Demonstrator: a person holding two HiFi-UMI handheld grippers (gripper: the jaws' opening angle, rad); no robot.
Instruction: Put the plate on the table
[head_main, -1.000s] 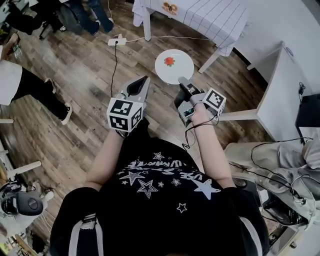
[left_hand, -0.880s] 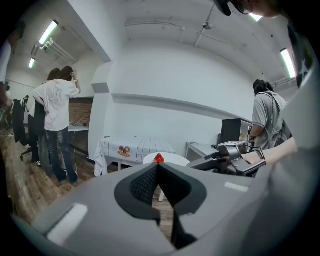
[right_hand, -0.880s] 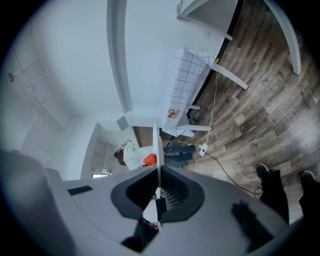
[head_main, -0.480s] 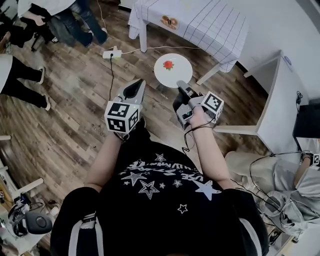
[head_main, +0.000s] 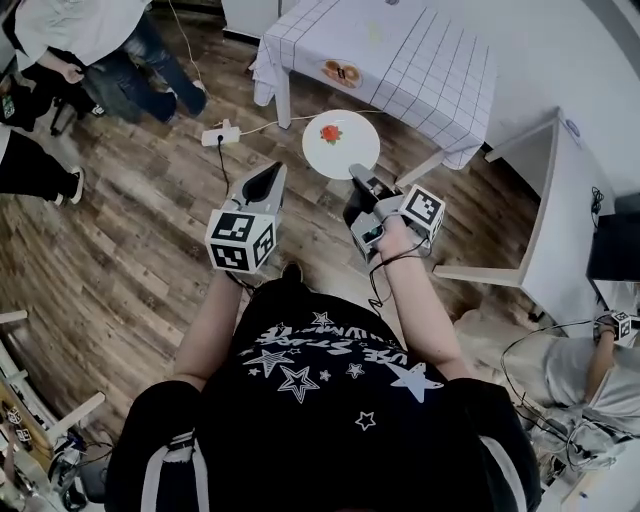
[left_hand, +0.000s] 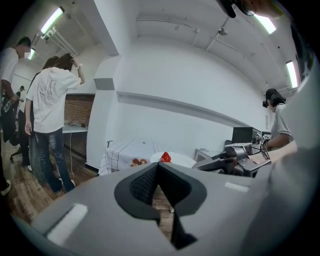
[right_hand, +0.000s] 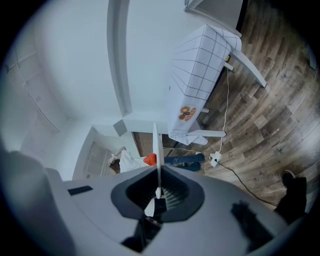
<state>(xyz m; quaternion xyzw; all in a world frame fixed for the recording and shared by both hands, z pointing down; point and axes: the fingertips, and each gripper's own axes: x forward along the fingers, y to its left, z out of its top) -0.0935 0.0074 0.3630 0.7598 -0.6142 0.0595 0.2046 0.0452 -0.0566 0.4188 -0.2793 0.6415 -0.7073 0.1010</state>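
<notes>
Plate (head_main: 341, 143) (held aloft) over wood floor (head_main: 150, 250), near table (head_main: 400, 50).

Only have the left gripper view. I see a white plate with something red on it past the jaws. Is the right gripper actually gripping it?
Observer: Yes. In the right gripper view the right gripper has its jaws pinched on the rim of the plate, which is seen edge-on.
Operator: Over the table?
Observer: Not yet, it seems. In the head view the plate shows against the wood floor, just short of the near edge of the table with the checked cloth.
Operator: Anything underfoot on the way?
Observer: A white power strip lies on the floor near the table's front left leg.
</notes>
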